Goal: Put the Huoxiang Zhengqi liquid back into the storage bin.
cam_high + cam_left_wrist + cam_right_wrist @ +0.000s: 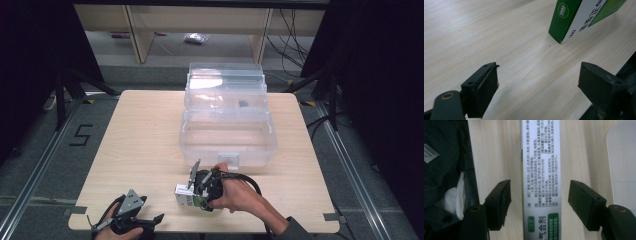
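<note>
The green-and-white box (186,198) lies on the desk (140,145) in the lower middle of the high view, right at the right tool (192,196). In the right gripper view the box (541,180) runs straight up the frame between the two jaws, its long axis along the tool's line of sight; bare wood shows on both sides, so the pads straddle it without pressing, set apart and nothing clamped. The right hand (235,192) is plainly the nearer one, coming in from the lower right with the tool pointing left across the desk. The left tool (131,216) rests at the lower left edge, jaws wide apart and empty, the box (579,17) ahead of it at upper right of its own view. A clear plastic bin (227,137) stands behind, in the centre
</note>
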{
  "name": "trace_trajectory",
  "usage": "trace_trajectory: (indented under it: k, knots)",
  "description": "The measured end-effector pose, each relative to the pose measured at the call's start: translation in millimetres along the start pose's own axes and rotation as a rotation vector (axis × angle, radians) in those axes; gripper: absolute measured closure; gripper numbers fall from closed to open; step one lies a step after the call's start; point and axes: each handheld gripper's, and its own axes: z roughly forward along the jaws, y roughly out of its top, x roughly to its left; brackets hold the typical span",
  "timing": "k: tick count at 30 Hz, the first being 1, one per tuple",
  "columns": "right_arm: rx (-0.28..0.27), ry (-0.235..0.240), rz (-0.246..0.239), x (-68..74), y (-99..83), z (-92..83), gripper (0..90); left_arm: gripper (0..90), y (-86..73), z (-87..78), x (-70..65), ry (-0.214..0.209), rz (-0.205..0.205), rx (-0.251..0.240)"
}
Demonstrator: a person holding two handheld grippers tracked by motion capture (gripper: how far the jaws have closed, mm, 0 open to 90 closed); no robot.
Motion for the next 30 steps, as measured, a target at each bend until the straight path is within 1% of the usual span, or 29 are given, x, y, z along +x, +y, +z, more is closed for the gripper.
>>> trace_trajectory:
  k: [2, 3, 4, 5, 8, 9, 10, 11, 13, 14, 15, 16, 17, 20, 21, 22, 23, 24, 25, 26, 27, 28, 30]
  knots:
    - [0.010, 0.009, -0.006, -0.7, 2.0, 2.9, 38.4, 15.5, 0.2, -0.3, 0.0, -0.003, 0.005, 0.004]
    - [0.025, 0.010, -0.019, -0.6, 3.7, 3.7, 40.3, 15.5, 0.0, -0.1, 0.0, -0.002, 0.004, 0.001]
    - [0.025, 0.010, -0.019, -0.6, 3.7, 3.7, 40.3, 15.5, 0.0, -0.1, 0.0, -0.002, 0.004, 0.001]
    - [0.023, 0.018, -0.036, -2.1, 5.6, 5.7, 41.4, 15.5, 0.1, 0.0, 0.0, -0.001, 0.003, -0.001]
    - [0.031, 0.020, -0.034, -2.4, 7.0, 7.4, 43.1, 15.5, 0.2, -0.6, -0.4, -0.002, 0.006, 0.005]
    - [0.043, 0.026, -0.050, -4.2, 8.4, 8.9, 44.4, 15.5, 0.1, 0.0, -0.1, -0.002, 0.004, -0.001]
    - [0.043, 0.026, -0.050, -4.2, 8.4, 8.9, 44.4, 15.5, 0.1, 0.0, -0.1, -0.002, 0.004, -0.001]
    - [0.020, 0.020, -0.089, -7.2, 9.0, 11.3, 45.0, 15.5, 0.4, -0.6, -0.5, -0.001, 0.002, 0.003]
    - [0.037, 0.021, -0.081, -7.9, 9.7, 12.0, 46.5, 15.5, 0.4, -0.6, -0.5, -0.001, 0.003, 0.002]
    - [0.045, 0.032, -0.056, -6.9, 9.7, 12.7, 47.0, 15.5, 0.4, -0.7, -0.4, -0.002, 0.002, 0.002]
    - [0.042, 0.030, -0.080, -9.0, 10.8, 14.2, 47.2, 15.5, 0.6, -0.7, -0.5, 0.000, 0.004, 0.003]
    - [0.042, 0.030, -0.080, -9.0, 10.8, 14.2, 47.2, 15.5, 0.6, -0.7, -0.5, 0.000, 0.004, 0.003]
    - [0.053, 0.032, -0.068, -8.4, 11.7, 16.3, 47.5, 15.5, 0.1, -1.1, -1.0, -0.011, 0.009, 0.002]
    - [0.059, 0.039, -0.079, -9.2, 13.4, 18.3, 48.1, 15.5, 0.5, -1.2, -0.8, -0.011, 0.005, 0.004]
    - [0.072, 0.043, -0.044, -7.3, 13.3, 18.7, 48.3, 15.5, 0.5, -0.4, -0.9, -0.001, -0.002, -0.001]
    - [0.083, 0.053, -0.032, -6.7, 14.3, 19.7, 48.6, 15.5, 0.6, -1.1, -1.2, -0.011, -0.001, 0.001]
    - [0.069, 0.048, -0.081, -9.3, 15.6, 21.5, 49.2, 15.5, 0.4, -1.4, -1.0, -0.012, 0.006, 0.003]
    - [0.076, 0.044, -0.073, -8.7, 16.2, 22.0, 49.2, 15.5, 0.4, -1.6, -0.8, -0.012, 0.009, 0.006]
    - [0.089, 0.051, -0.055, -7.0, 16.9, 23.6, 50.1, 15.5, 0.9, -1.8, -0.8, -0.015, 0.005, 0.009]
    - [0.089, 0.051, -0.055, -7.0, 16.9, 23.6, 50.1, 15.5, 0.9, -1.8, -0.8, -0.015, 0.005, 0.009]
    - [0.068, 0.038, -0.142, -12.2, 18.8, 25.7, 50.4, 15.5, 0.9, -1.9, -0.9, -0.015, 0.006, 0.007]
    - [0.071, 0.040, -0.143, -11.9, 19.2, 26.5, 50.9, 15.5, 0.5, -1.5, -0.8, -0.016, 0.008, 0.001]
    - [0.075, 0.044, -0.151, -11.3, 20.3, 27.6, 52.3, 15.5, 0.9, -1.9, -0.8, -0.015, 0.006, 0.010]
